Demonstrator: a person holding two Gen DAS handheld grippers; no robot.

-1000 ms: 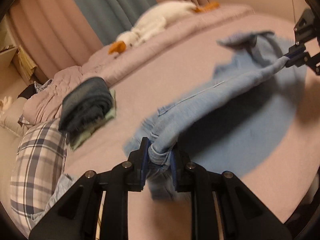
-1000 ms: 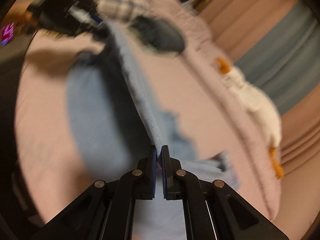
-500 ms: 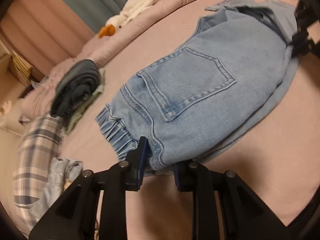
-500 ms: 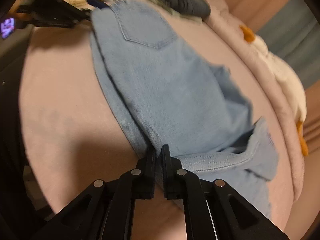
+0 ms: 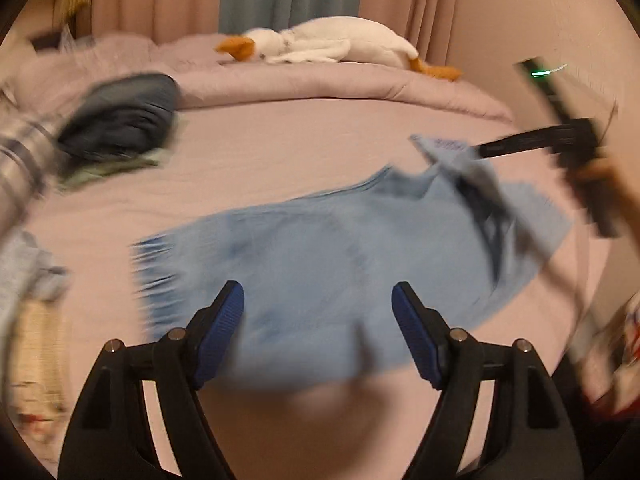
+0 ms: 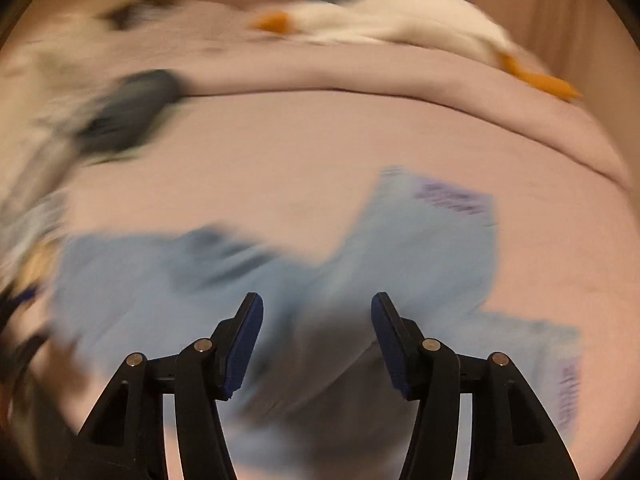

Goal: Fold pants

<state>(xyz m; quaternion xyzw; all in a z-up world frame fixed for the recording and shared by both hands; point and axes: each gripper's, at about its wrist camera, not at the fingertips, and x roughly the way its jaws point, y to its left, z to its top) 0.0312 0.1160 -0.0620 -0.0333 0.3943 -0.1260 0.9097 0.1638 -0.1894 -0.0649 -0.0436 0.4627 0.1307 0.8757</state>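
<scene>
While both views are blurring with motion, the pink bed (image 5: 280,152) is filling most of each picture, a rumpled duvet (image 5: 340,88) running along its far edge. On the open sheet the light-blue pants (image 5: 320,256) are lying folded — loose on the bed, in front of both tools. Far back a white plush goose (image 5: 332,46) is resting on the duvet, and a dark folded garment (image 5: 124,120) is sitting at the left. Both grippers have just been opening: the left gripper (image 5: 318,308) is standing wide with nothing pinched, and the right gripper (image 6: 317,320) is gaping too — its blue pads (image 6: 246,344) are clear of the denim.
</scene>
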